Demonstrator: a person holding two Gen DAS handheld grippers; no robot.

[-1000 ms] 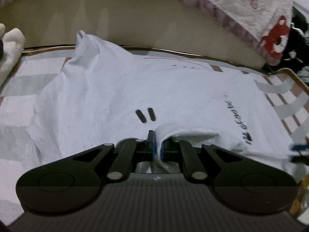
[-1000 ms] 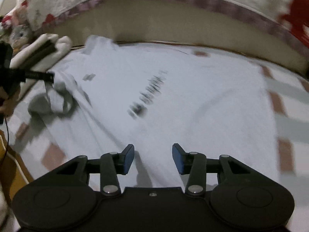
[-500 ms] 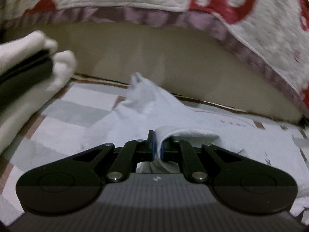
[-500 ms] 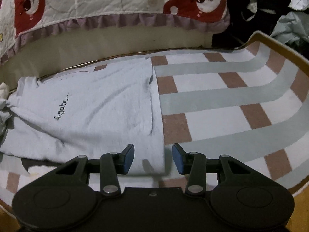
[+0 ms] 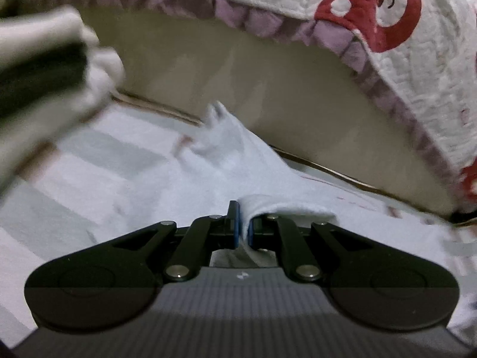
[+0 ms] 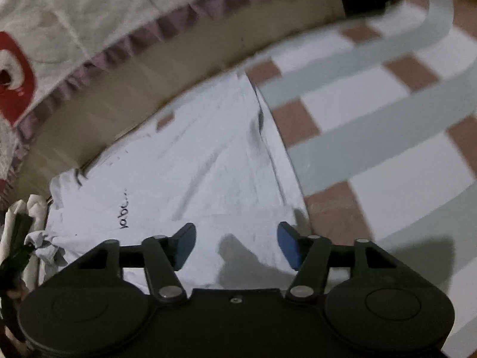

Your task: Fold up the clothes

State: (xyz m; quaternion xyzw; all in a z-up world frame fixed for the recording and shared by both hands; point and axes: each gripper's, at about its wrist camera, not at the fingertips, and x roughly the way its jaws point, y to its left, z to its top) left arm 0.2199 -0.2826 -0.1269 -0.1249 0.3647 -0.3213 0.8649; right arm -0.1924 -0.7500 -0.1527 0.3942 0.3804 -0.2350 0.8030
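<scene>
The left gripper (image 5: 244, 230) stayed clamped on a fold of the white T-shirt (image 6: 190, 161) spread over the checked mat (image 6: 372, 137); the right gripper (image 6: 237, 246), swung toward the shirt's near corner, was opening, nothing between its jaws; probably readying the next fold.

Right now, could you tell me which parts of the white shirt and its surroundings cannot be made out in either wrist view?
- Left wrist view: the white shirt is blurred, and its near part is hidden behind the left hand-held gripper.
- Right wrist view: the shirt's black lettering is too smeared to read.
- Right wrist view: its near hem is hidden behind the right hand-held gripper.
</scene>
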